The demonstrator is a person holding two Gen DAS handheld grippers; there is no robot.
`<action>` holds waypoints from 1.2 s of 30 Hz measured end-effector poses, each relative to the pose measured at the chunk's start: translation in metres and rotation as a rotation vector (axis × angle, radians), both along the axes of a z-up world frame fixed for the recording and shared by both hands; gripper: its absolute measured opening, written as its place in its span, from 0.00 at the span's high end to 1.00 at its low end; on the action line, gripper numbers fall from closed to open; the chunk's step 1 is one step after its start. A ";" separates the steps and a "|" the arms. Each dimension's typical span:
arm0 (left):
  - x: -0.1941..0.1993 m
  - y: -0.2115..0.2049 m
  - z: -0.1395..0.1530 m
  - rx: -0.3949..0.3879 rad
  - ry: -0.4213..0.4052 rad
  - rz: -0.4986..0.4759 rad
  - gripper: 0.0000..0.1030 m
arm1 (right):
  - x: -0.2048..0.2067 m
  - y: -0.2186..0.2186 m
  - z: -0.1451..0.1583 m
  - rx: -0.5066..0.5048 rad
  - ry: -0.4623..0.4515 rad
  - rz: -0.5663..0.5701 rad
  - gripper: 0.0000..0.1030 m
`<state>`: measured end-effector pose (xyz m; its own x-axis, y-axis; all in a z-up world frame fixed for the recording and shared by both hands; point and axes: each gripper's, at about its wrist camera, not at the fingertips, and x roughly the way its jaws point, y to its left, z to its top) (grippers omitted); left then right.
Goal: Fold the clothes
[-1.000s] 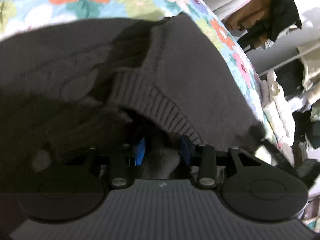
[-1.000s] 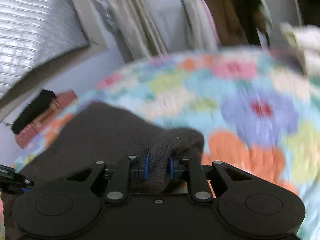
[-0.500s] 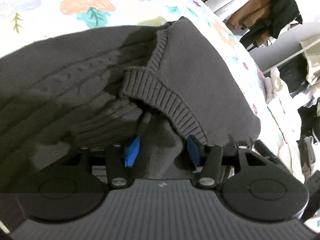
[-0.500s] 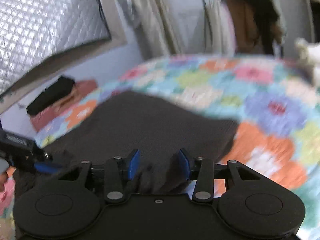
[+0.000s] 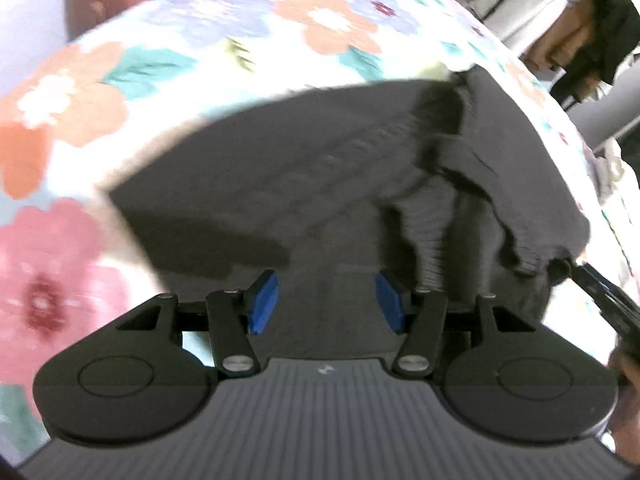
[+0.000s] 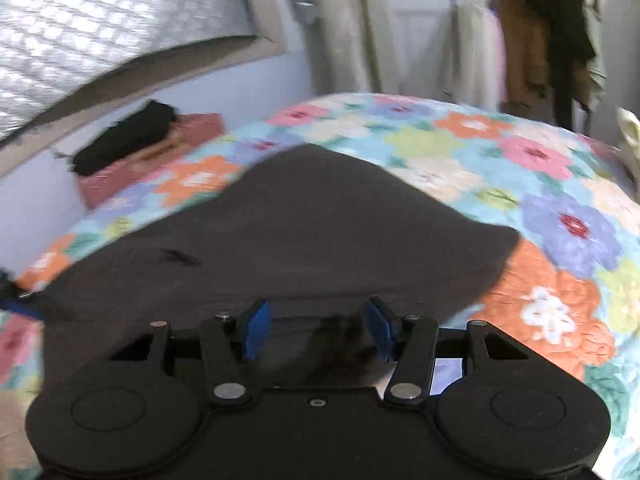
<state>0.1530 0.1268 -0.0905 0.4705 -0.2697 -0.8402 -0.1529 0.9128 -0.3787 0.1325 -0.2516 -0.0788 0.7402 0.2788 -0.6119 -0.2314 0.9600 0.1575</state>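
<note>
Currently the dark grey knit sweater [image 5: 304, 184] lies spread on the bed's floral quilt [image 5: 132, 80], one ribbed cuff [image 5: 432, 240] folded across its body. Left claw [image 5: 326, 300]: blue pads apart over the knit, nothing pinched; its jaws have just been opening. Right claw [image 6: 316, 326]: jaws have just been opening too, pads parted, a dark tuft of fabric between them but no pad pressing on it.

Surroundings: hanging clothes [image 6: 552, 28] beyond the bed's far side; a quilted silver panel [image 6: 100, 28] on the wall; a black bundle [image 6: 128, 136] on a reddish box [image 6: 160, 160] beside the bed. From the left wrist view, the other claw's black body enters at the right edge, touching the sweater's corner.

Limits: both views motion-blurred; cable pattern barely legible. Each claw's housing hides the sweater's near edge. Whether the tuft touches the right pad cannot be told.
</note>
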 end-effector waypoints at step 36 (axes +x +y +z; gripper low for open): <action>0.016 0.060 -0.056 -0.036 -0.028 0.052 0.72 | -0.151 0.200 -0.061 -0.688 -0.140 0.832 0.89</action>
<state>0.1686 0.1865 -0.1464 0.5080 -0.2746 -0.8164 -0.1883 0.8895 -0.4164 -0.0180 -0.0516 -0.1398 0.5532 0.3545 -0.7538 -0.8239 0.3668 -0.4321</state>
